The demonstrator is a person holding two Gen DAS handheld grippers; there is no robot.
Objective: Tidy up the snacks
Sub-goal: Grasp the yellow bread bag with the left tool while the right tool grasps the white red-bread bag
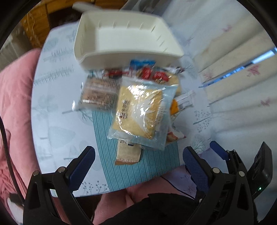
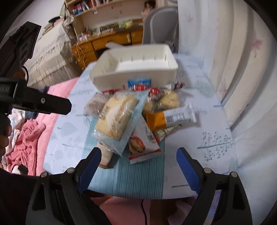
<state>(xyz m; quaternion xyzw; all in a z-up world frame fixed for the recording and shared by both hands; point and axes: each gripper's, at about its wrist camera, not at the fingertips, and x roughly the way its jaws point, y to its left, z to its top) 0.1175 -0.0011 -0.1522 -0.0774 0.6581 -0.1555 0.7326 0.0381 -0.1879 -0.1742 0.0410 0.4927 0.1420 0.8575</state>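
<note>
On the round table (image 1: pixel 52 107) with a pale leaf-print cloth lies a blue striped mat (image 1: pixel 155 166), and a heap of wrapped snack packets (image 1: pixel 140 110) sits on it. Just behind the heap is an empty white plastic bin (image 1: pixel 124 36). Both the left hand-held gripper (image 1: pixel 138 166) and right hand-held gripper (image 2: pixel 138 166) hang spread wide, holding nothing. Pink bedding (image 2: pixel 29 138), a wooden desk (image 2: pixel 103 43) and bookshelves (image 2: pixel 97 5) fill the room.

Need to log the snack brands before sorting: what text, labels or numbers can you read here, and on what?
Nothing reads cleanly.
Large clear bread packet: dark printed characters, too blurred.
Brown snack packet: lines of print, illegible.
Orange-and-white bar wrapper: barcode-like stripes, no readable digits.
Left gripper body: white lettering, cut off at the picture edge.
</note>
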